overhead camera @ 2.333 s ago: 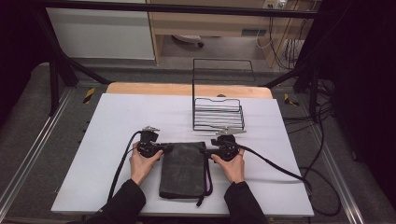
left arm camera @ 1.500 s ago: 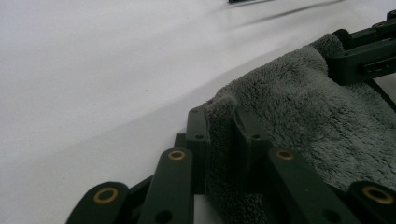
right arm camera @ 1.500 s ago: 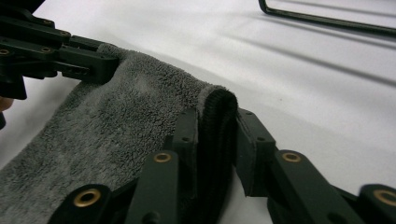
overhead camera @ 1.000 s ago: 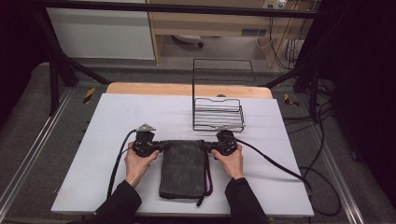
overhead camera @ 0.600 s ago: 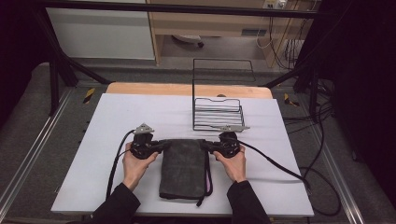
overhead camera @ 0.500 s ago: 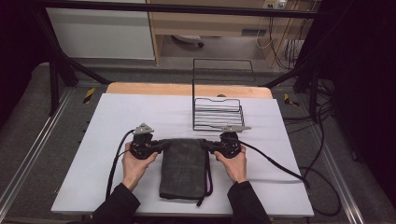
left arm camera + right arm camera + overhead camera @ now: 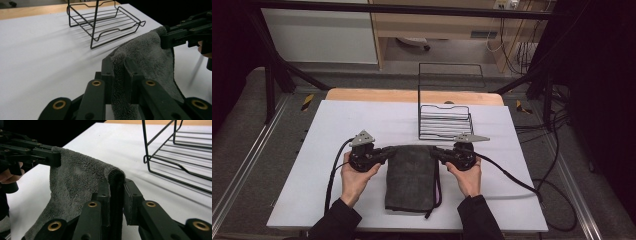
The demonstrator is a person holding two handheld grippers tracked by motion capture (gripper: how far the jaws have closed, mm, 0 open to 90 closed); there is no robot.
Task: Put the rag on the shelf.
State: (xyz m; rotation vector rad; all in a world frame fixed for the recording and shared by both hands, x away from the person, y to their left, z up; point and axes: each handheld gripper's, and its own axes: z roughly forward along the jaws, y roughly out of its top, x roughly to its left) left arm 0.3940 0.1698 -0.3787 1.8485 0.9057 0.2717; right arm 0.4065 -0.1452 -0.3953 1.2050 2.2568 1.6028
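From the high view we see our left gripper (image 7: 384, 154) and right gripper (image 7: 438, 153) facing each other across the far edge of a grey towel (image 7: 412, 180), which lies on the white table (image 7: 312, 150) between our two hands. What that view cannot settle, the gripper views do. In the left gripper view the left gripper (image 7: 119, 67) has its jaws clenched on a corner of the towel (image 7: 150, 57), the pile squeezed up between them, and the right gripper (image 7: 175, 37) bites the other corner farther off. In the right gripper view the right gripper (image 7: 116, 186) pinches a dark hemmed edge of the towel (image 7: 75, 180), and the left gripper (image 7: 53, 157) clamps the far corner. Both views show the held edge lifted clear of the table, sagging a little between the grips, which the high view barely shows.

The table is a plain white sheet over a wooden top, whose bare strip runs along the far side. A black wire rack (image 7: 447, 122) stands just beyond the towel, towards the right. Around the table are dark frame bars, grey floor, cables at the right, and a pale cabinet at the back.

The towel's long axis runs from us towards the rack; its near end rests flat by the table's near edge.
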